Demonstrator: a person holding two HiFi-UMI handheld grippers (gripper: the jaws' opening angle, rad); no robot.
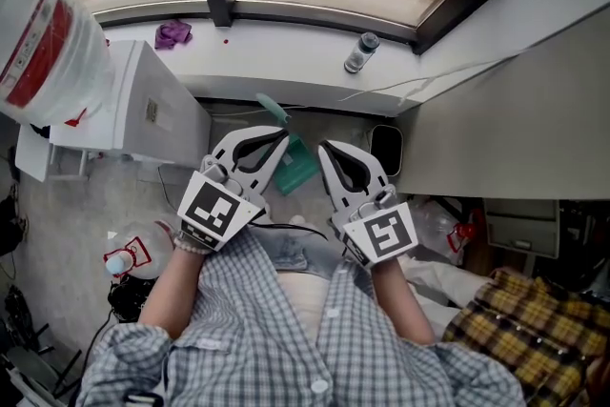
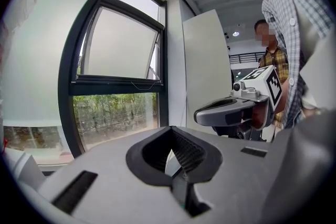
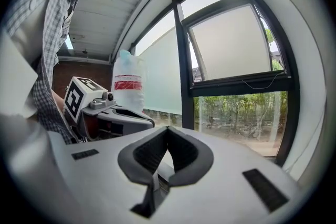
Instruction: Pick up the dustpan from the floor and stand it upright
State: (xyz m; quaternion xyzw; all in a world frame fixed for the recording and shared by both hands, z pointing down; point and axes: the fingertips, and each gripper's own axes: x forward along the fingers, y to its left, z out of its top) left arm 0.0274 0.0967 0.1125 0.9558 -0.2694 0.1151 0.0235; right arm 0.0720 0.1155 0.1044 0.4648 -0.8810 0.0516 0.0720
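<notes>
The teal dustpan [image 1: 297, 163] stands on the floor under the window sill, its handle [image 1: 271, 108] reaching up toward the wall; my grippers hide part of it. In the head view, my left gripper [image 1: 282, 138] and right gripper [image 1: 324, 149] are held side by side at chest height above it, touching nothing. Both are shut and hold nothing. The left gripper view looks along shut jaws [image 2: 170, 130] at the window, with the right gripper [image 2: 231, 110] beside it. The right gripper view shows its shut jaws [image 3: 167, 129] and the left gripper [image 3: 118, 116].
A white cabinet [image 1: 143, 110] stands at the left with a large water jug [image 1: 38, 33] above it. A small bottle [image 1: 361, 52] and a purple cloth [image 1: 172, 34] lie on the sill. A black bin [image 1: 386, 148] sits right of the dustpan. A person in yellow plaid [image 1: 519, 319] is at lower right.
</notes>
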